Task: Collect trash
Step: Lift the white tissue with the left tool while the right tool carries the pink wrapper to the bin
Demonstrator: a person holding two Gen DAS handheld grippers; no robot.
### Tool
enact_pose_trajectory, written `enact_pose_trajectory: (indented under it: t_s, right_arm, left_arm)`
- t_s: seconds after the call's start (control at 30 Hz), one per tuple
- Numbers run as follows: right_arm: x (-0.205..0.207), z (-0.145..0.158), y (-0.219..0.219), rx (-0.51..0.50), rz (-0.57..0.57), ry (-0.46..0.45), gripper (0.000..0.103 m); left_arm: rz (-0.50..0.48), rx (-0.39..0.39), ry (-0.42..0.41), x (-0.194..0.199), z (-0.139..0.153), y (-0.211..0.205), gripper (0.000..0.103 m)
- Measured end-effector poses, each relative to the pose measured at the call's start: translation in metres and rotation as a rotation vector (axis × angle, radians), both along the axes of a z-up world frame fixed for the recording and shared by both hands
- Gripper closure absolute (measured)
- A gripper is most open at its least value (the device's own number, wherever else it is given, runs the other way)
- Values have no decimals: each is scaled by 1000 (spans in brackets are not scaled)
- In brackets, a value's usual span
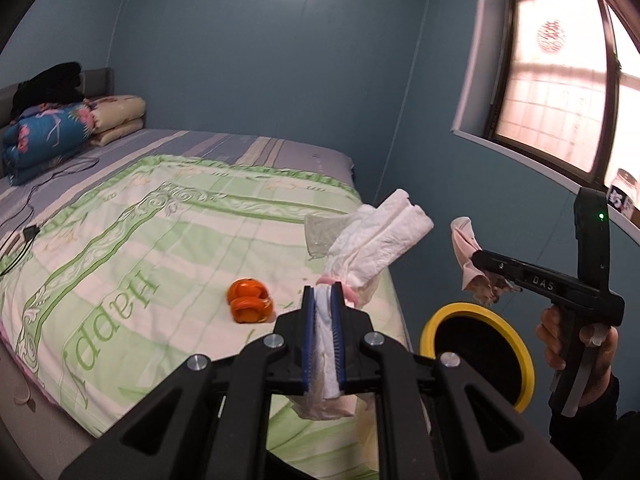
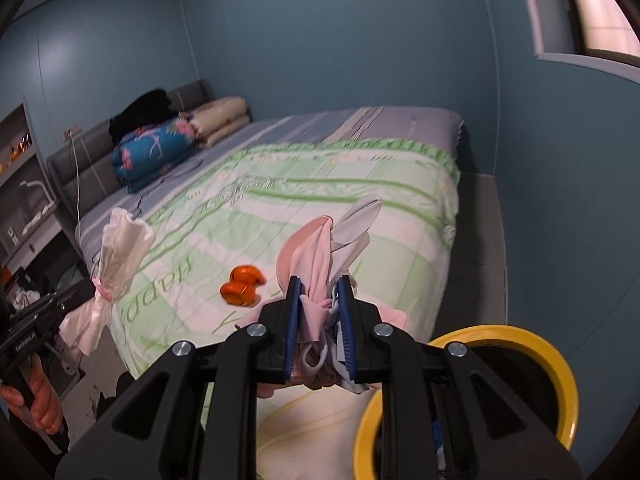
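Note:
My left gripper [image 1: 323,292] is shut on a crumpled white tissue wad [image 1: 372,240] and holds it above the bed's near corner; the wad also shows in the right wrist view [image 2: 116,248]. My right gripper [image 2: 319,284] is shut on a pink and white wrapper bundle [image 2: 320,248], which also shows in the left wrist view [image 1: 466,252], above and left of the yellow-rimmed bin [image 2: 540,356]. The bin [image 1: 516,344] stands on the floor beside the bed. An orange peel [image 1: 250,300] lies on the green bedspread [image 1: 120,240], also in the right wrist view [image 2: 240,286].
Folded quilts [image 1: 48,136] and black clothing [image 1: 48,84] sit at the bed's head. A cable and charger [image 1: 28,232] lie on the sheet. A window sill with a jar [image 1: 626,192] is on the right. Shelves [image 2: 24,184] stand left of the bed.

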State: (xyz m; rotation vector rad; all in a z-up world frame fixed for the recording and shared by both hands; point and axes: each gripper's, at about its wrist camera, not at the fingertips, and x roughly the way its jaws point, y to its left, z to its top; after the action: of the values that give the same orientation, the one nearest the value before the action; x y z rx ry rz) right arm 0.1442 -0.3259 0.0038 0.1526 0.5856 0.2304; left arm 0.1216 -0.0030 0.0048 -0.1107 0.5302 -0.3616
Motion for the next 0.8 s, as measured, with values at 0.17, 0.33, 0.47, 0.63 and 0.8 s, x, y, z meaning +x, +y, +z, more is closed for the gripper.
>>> enact_pose_trajectory:
  t_s: [0.17, 0.33, 0.47, 0.63, 0.8]
  right_arm:
    - [-17, 8, -31, 22, -56, -41, 85]
    - [-31, 10, -57, 38, -108, -64, 85]
    - [-38, 7, -71, 39, -140, -70, 85]
    - [-44, 2, -85, 48, -179, -75, 85]
    - [-51, -4, -97, 47, -222, -76, 85]
  left_arm:
    - [-62, 18, -29, -6, 11, -28, 95]
    - [-123, 37, -53, -9, 19, -55, 95]
    - [-169, 47, -58, -9, 22, -77, 95]
    - [-220, 53, -64, -9, 27, -103, 95]
    - [-269, 44, -65, -11, 28, -125, 95]
